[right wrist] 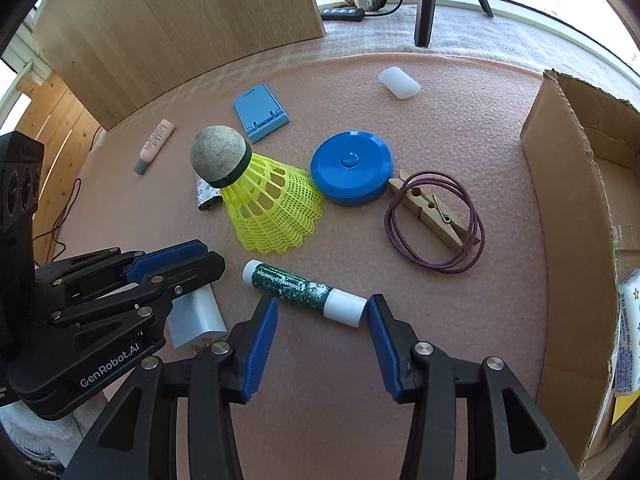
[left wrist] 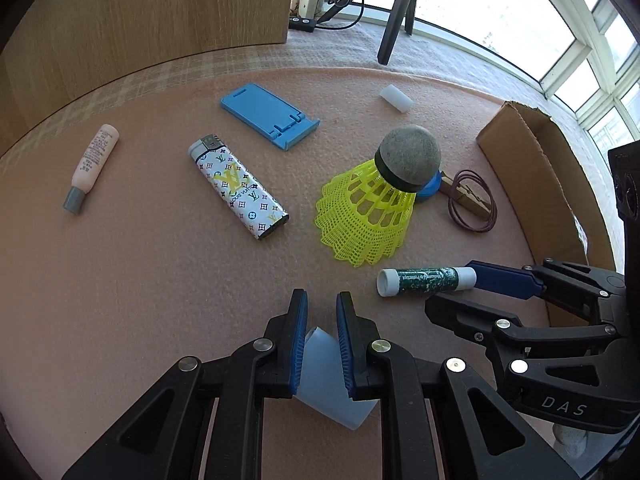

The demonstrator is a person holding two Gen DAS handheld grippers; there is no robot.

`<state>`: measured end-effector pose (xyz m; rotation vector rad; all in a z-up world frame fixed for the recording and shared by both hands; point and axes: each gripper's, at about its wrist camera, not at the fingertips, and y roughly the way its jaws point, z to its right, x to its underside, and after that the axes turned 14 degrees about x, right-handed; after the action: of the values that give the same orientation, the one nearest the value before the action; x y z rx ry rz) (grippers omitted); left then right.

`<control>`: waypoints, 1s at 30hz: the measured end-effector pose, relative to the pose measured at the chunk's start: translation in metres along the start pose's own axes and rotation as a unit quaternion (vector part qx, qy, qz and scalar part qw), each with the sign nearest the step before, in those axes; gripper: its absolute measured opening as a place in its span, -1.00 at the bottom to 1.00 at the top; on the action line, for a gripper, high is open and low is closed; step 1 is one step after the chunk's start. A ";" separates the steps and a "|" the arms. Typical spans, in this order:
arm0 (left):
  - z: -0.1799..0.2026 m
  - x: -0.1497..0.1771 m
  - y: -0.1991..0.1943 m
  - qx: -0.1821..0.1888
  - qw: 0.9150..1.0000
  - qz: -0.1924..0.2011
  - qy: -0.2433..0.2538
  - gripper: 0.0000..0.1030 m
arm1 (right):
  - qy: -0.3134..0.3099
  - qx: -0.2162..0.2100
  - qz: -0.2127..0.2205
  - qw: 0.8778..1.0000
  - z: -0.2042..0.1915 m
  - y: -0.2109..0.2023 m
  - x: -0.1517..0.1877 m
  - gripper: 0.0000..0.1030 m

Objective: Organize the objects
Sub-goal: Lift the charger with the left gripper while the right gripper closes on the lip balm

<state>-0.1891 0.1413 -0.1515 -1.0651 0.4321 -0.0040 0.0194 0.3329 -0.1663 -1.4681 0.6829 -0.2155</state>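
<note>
On the pink bench [right wrist: 460, 120], left tool [left wrist: 322, 304] clamped on pale charger [left wrist: 320, 364]. Right tool [right wrist: 322, 312] agape astride green tube [right wrist: 304, 286], not pressing. Cardboard box [right wrist: 568, 184] bounding right edge.

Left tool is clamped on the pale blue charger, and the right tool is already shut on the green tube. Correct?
Not quite. The right tool is open: the right wrist view shows its pads either side of the green tube without pressing it. The left tool is indeed clamped on the pale blue charger.
</note>
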 end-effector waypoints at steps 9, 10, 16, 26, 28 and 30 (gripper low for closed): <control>-0.003 0.039 -0.018 -0.011 1.000 0.004 0.008 -0.72 | -0.017 -0.021 -0.014 1.000 -0.004 -0.007 0.019 -0.27; -0.005 0.043 -0.020 -0.010 1.000 0.005 0.006 -0.72 | -0.020 -0.024 -0.015 0.999 -0.004 -0.007 0.021 -0.27; -0.012 0.057 -0.043 0.004 1.000 0.023 -0.010 -0.71 | -0.018 -0.028 0.017 0.999 0.002 -0.025 0.019 -0.27; -0.007 0.056 -0.071 0.051 0.998 0.038 0.015 -0.17 | -0.031 -0.016 0.028 0.999 -0.005 -0.009 -0.017 -0.18; 0.005 0.058 -0.070 0.070 0.996 0.021 0.052 -0.10 | -0.038 -0.016 0.022 0.999 -0.009 -0.002 -0.019 -0.16; 0.018 0.063 -0.067 0.075 0.992 0.000 0.101 -0.01 | -0.041 -0.027 0.010 0.999 -0.011 0.003 -0.019 -0.15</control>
<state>-0.1113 0.1103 -0.1092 -0.9202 0.6045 -0.1428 -0.0030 0.3340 -0.1631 -1.5136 0.6406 -0.1208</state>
